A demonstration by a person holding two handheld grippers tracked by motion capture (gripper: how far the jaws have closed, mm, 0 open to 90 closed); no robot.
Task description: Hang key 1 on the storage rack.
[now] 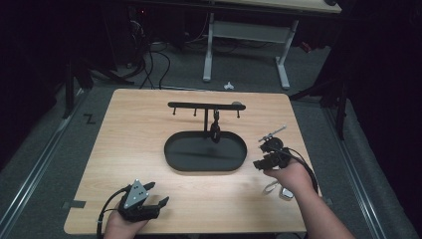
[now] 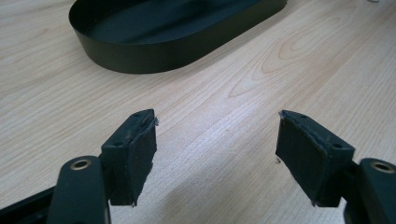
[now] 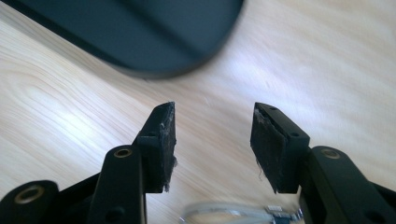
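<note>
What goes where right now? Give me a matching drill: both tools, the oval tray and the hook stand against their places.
Things:
1. left tool
2. right tool
3. black oval tray
4. hook stand

Places and states:
a. rises from the tray's far side, crossbar on top
b. lies in the middle of the table
c. at the table's near left corner, jaws open, nothing between them
d. over the table just right of the tray, jaws open, nothing between them

Pairs: 1-c, 2-d, 3-b, 4-a

Black tray (image 3: 154,32) blurred, cut by top edge; shiny ring-shaped item (image 3: 233,215) cut off at bottom.
</note>
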